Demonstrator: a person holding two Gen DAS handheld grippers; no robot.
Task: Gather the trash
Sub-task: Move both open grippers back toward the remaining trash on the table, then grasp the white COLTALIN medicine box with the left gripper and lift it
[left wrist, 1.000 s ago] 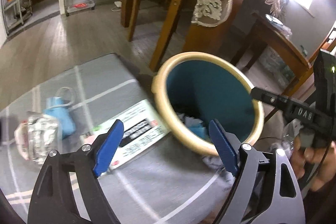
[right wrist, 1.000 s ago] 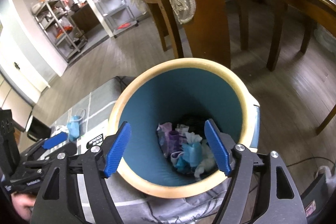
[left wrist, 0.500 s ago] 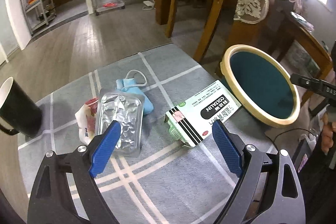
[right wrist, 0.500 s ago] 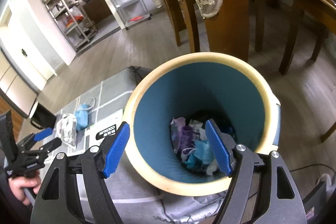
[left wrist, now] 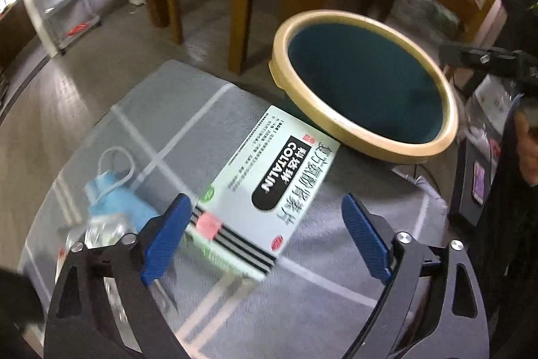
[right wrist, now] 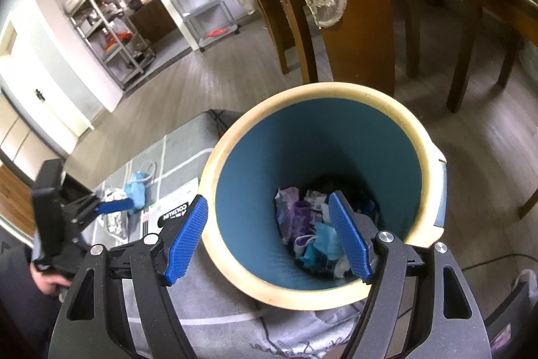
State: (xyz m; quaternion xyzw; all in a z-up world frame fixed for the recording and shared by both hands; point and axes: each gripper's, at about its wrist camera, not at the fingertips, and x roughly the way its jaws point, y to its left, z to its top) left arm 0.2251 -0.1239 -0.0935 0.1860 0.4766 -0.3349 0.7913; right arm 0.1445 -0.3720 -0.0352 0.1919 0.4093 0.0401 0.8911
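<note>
Two blue-padded grippers were seen, both empty. Left gripper point(left wrist: 264, 239) was pointed down over a white and green cardboard medicine box point(left wrist: 269, 187), jaws wide and opening, pads not pressed on the box lying between them. Right gripper point(right wrist: 269, 239) was held with jaws apart astride the near rim of a teal waste bin with cream rim point(right wrist: 417, 137), nothing pressed. Crumpled trash point(right wrist: 312, 234) was seen at the bin's bottom. The box was lying flat on a grey checked cloth point(left wrist: 168, 110), one corner touching the bin. A blue face mask point(left wrist: 114, 204) and a crinkled foil blister pack point(left wrist: 101, 232), blurred, were noted left of the box.
</note>
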